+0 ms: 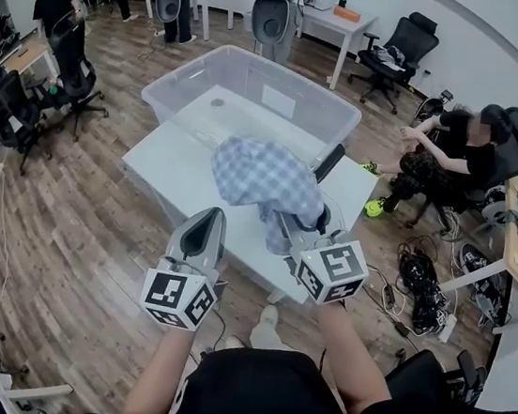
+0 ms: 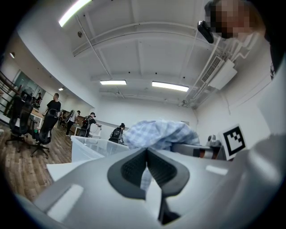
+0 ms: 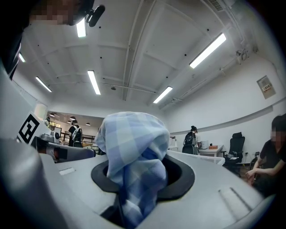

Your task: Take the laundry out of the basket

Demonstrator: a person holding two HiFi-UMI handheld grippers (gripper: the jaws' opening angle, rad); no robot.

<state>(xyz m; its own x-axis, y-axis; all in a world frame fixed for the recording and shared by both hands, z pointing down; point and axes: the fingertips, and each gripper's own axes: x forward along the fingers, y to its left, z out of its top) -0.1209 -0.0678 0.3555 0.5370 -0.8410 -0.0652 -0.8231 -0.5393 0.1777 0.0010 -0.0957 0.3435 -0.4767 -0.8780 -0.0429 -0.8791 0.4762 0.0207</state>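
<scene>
A blue-and-white checked cloth (image 1: 267,182) hangs bunched over the white table (image 1: 173,176), just in front of the clear plastic basket (image 1: 191,88). My right gripper (image 1: 300,222) is shut on the cloth, which fills its jaws in the right gripper view (image 3: 134,152) and drapes over their tips. My left gripper (image 1: 204,230) is to the left and nearer to me, shut, with nothing in it. In the left gripper view its jaws (image 2: 146,154) meet at the tip, with the cloth (image 2: 158,133) and the basket (image 2: 87,147) beyond them. The basket's inside looks bare.
A person sits in a chair (image 1: 450,156) to the table's right, with a tangle of cables (image 1: 419,289) on the floor nearby. Office chairs (image 1: 67,81) stand at the left. More people and desks (image 1: 331,17) are at the back.
</scene>
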